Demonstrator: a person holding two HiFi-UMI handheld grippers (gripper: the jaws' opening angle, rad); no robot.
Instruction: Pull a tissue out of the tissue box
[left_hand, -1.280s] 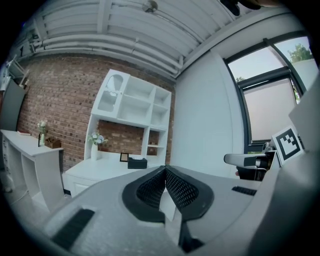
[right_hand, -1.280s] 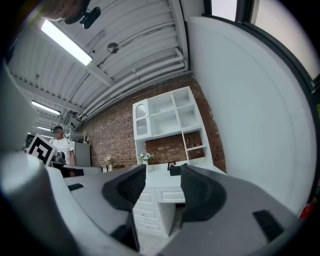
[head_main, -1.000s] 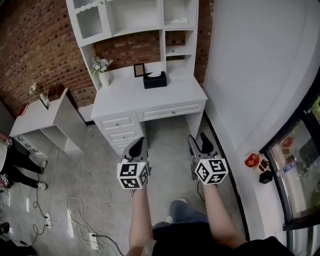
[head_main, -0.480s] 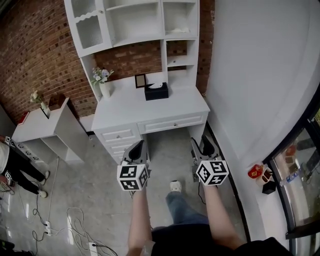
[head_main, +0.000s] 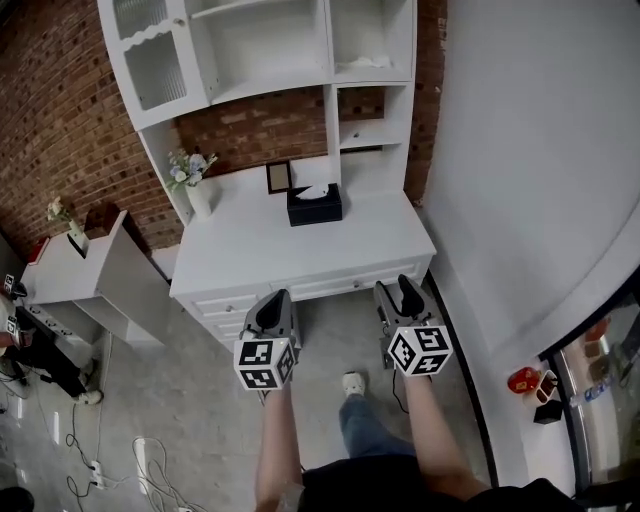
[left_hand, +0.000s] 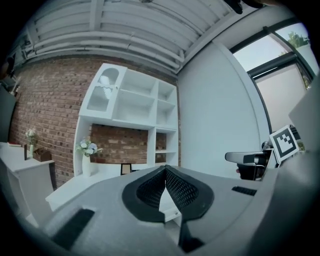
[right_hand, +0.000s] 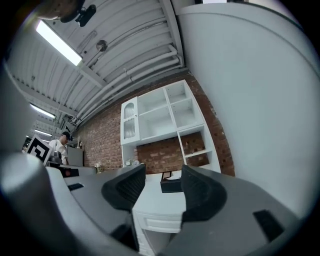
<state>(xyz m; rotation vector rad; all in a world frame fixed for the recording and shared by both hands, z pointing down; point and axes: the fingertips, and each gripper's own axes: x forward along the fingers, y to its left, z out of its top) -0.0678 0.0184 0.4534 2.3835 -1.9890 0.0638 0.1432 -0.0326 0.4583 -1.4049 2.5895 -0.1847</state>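
Observation:
A black tissue box (head_main: 314, 205) with a white tissue sticking out of its top stands at the back of the white desk (head_main: 300, 245). The right gripper view shows the tissue box (right_hand: 171, 185) between the jaws, far off. Both grippers hang in front of the desk's front edge, well short of the box. My left gripper (head_main: 275, 299) is shut, its tips touching and holding nothing; in its own view the gripper (left_hand: 165, 169) hides the box. My right gripper (head_main: 404, 284) is open and empty, seen as a gripper (right_hand: 163, 170) with a wide gap.
A vase of flowers (head_main: 196, 185) and a small picture frame (head_main: 278, 177) stand left of the box. A white hutch (head_main: 260, 60) rises over the desk. A low white cabinet (head_main: 95, 260) is at the left, a grey wall (head_main: 520, 150) at the right. Cables (head_main: 150, 465) lie on the floor.
The desk and tissue box have come closer and lower in the head view as the person stepped forward. Both grippers kept their jaw states.

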